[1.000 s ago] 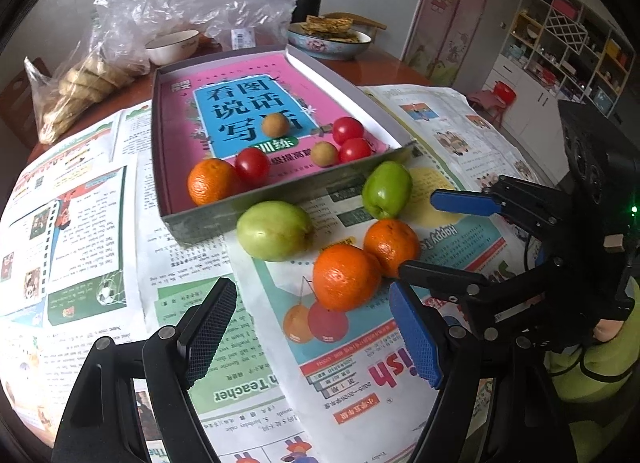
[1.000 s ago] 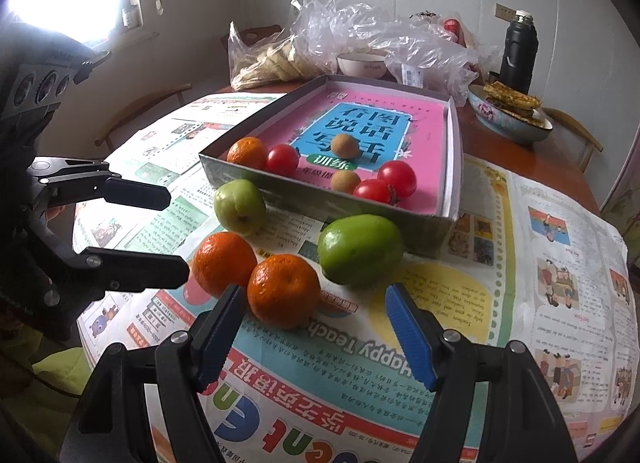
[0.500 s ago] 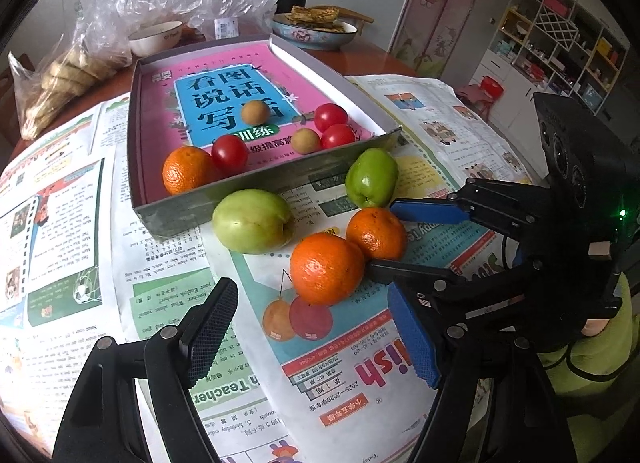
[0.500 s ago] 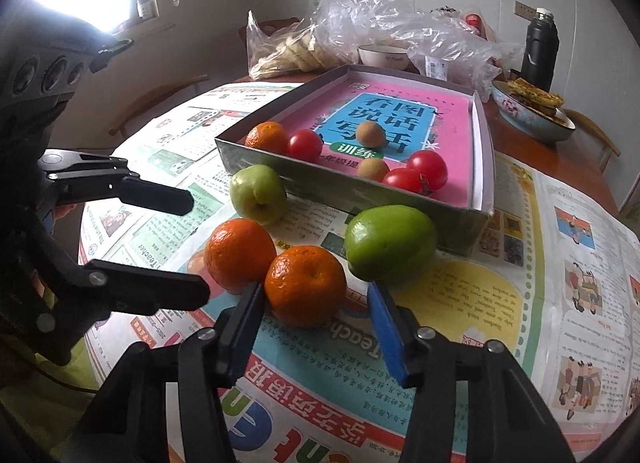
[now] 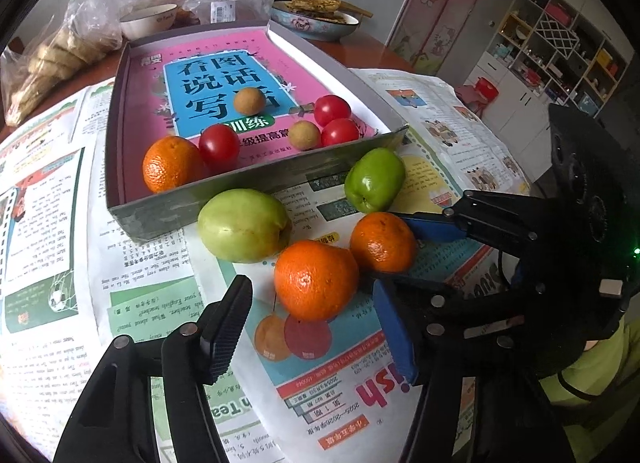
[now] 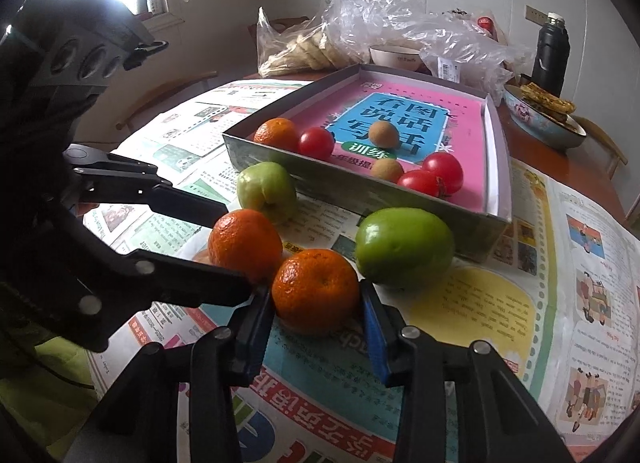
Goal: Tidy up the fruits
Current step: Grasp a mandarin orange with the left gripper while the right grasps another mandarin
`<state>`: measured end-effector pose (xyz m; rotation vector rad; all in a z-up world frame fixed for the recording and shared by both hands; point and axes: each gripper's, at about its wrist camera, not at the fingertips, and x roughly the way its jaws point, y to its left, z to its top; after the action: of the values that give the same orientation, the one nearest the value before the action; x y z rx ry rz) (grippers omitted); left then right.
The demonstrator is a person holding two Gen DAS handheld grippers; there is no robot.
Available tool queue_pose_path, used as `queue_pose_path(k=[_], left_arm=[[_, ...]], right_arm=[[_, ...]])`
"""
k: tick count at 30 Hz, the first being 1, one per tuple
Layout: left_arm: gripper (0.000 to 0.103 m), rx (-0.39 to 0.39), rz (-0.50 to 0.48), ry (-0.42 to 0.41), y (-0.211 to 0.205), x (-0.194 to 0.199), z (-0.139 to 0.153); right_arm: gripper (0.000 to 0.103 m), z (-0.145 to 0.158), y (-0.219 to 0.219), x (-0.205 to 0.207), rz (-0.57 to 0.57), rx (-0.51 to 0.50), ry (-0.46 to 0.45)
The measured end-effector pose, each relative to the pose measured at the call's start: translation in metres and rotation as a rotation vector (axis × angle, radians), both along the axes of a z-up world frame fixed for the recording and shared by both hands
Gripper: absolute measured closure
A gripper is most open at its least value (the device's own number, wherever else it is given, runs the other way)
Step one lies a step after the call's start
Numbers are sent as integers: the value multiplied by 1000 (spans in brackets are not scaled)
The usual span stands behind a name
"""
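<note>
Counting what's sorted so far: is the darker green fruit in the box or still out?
Out. The darker green fruit lies on the newspaper, just outside the box's near wall.

Left gripper point(image 5: 312, 327): black plastic linkage arms, round silver screw heads at the pivots. One finger carries a black ribbed pad point(image 5: 226, 329), the other a smooth blue pad point(image 5: 394, 333).

Right gripper point(image 6: 316, 327): same black frame and silver screws, blue pad facings on both fingers. Its bulky black housing shows round lens-like recesses, a small green light and a thin black cable.

Person: yellow-green sleeve point(image 5: 592, 395) behind the right gripper.
</note>
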<state>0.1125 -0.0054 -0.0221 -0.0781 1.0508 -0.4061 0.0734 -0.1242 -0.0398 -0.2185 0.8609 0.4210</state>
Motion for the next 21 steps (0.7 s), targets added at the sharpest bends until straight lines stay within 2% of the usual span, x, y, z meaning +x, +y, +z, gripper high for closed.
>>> queue_pose_path(k=[13, 16, 21], left_arm=[[49, 14, -8, 18, -14, 12, -7], [59, 24, -1, 15, -15, 13, -8], [59, 10, 6, 19, -10, 9, -7]], right_arm=[[61, 6, -20, -10, -41, 22, -7], [61, 6, -23, -12, -46, 28, -5], [61, 10, -26, -14, -48, 41, -10]])
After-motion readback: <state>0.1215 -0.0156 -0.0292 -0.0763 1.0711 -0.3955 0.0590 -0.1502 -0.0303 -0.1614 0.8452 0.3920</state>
